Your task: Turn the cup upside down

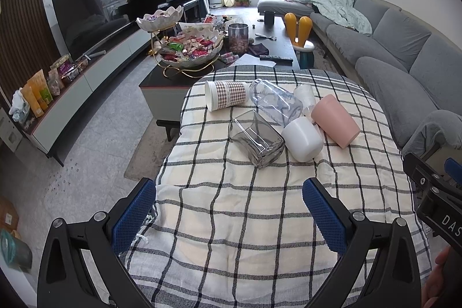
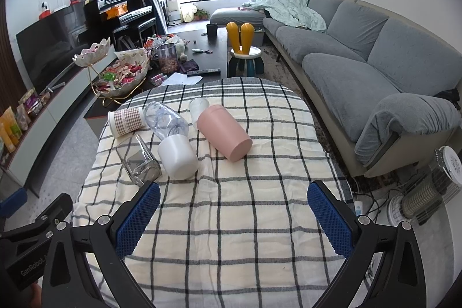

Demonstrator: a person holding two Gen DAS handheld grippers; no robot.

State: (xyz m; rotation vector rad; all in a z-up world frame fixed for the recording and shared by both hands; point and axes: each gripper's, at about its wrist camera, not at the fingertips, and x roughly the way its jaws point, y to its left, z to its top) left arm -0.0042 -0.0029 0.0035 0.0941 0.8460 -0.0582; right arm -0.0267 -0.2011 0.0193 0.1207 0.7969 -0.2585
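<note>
Bare checked cloth (image 2: 231,221) lies open near the camera; beyond, the white cup (image 2: 177,156), pink cup (image 2: 223,132) and glass tumbler (image 2: 138,162) crowd together.

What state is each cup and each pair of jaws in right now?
Pink cup: on its side.
White cup: on its side.
Square glass: on its side.
Checked cup: on its side.
Clear bottle: lying down.
Left gripper: jaws open, empty.
Right gripper: jaws open, empty.

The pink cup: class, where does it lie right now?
In both views, the pink cup lies on its side at the right of the cluster on the checked cloth, beside the white cup.
</note>
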